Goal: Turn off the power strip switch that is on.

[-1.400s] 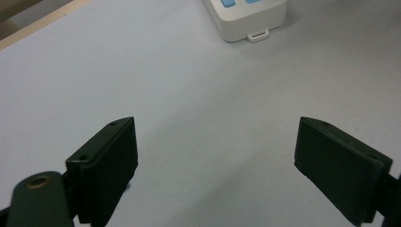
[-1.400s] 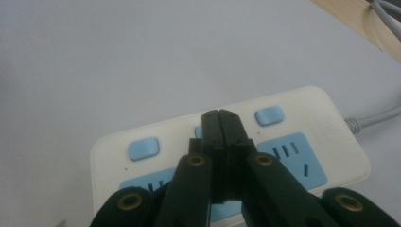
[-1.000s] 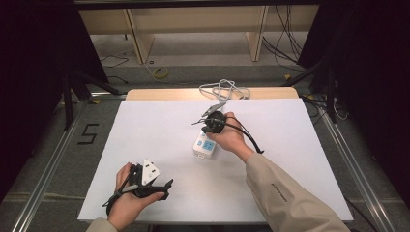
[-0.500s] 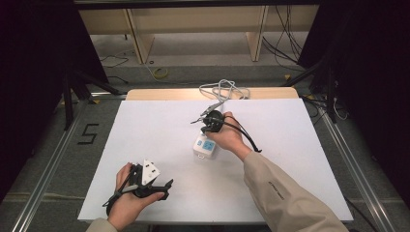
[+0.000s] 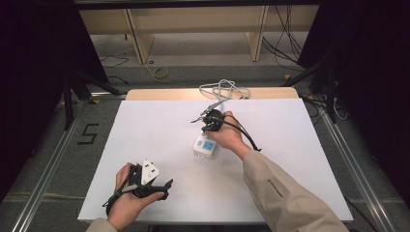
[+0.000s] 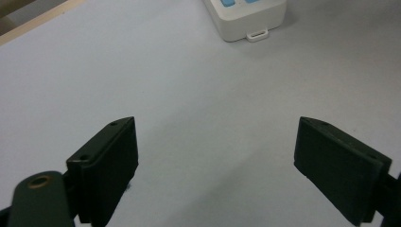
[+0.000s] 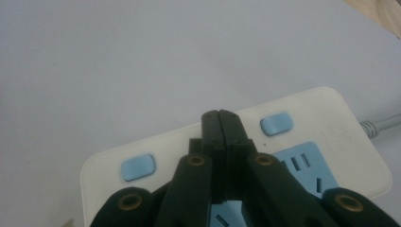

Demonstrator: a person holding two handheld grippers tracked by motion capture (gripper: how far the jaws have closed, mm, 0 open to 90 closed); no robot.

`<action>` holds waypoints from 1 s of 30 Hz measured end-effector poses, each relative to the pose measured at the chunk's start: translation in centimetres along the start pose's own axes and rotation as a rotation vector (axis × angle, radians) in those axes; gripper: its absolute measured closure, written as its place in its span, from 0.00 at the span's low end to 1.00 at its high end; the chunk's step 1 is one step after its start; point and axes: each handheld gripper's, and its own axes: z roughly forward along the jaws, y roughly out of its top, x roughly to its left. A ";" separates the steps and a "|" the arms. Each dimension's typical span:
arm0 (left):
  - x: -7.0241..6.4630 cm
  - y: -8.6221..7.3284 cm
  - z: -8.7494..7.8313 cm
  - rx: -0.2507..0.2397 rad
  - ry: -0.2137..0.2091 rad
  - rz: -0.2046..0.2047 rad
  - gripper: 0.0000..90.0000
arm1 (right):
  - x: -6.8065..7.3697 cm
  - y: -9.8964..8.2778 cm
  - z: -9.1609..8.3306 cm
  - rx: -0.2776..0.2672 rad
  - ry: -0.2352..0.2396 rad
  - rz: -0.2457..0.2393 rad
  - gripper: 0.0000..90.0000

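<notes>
Nearest the person, the left gripper (image 5: 153,186) rests low on the white table (image 5: 300,159) at its near left corner, held in the left hand (image 5: 126,205), its black jaws spread wide with nothing between them. In the left gripper view the flat matte jaw pads frame bare, smooth tabletop, and the power strip's (image 6: 246,16) rounded end lies well ahead of them. Farther out, near the table's middle, the right gripper (image 5: 212,126) sits directly over the white plastic power strip (image 5: 205,145). In the right gripper view its jaws are pressed together with nothing between them, their tips above the strip's top between two pale blue rounded buttons (image 7: 276,124). Beyond, a grey cable (image 5: 223,90) lies coiled at the far edge
</notes>
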 end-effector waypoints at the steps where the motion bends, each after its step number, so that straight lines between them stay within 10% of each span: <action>1: 0.0 0.0 0.0 0.001 0.000 -0.001 0.16 | 0.0 0.0 0.0 0.000 0.000 0.000 1.00; 30: -0.1 0.0 -0.1 -0.005 -0.009 0.000 0.16 | -0.1 0.6 0.9 0.042 0.010 0.017 1.00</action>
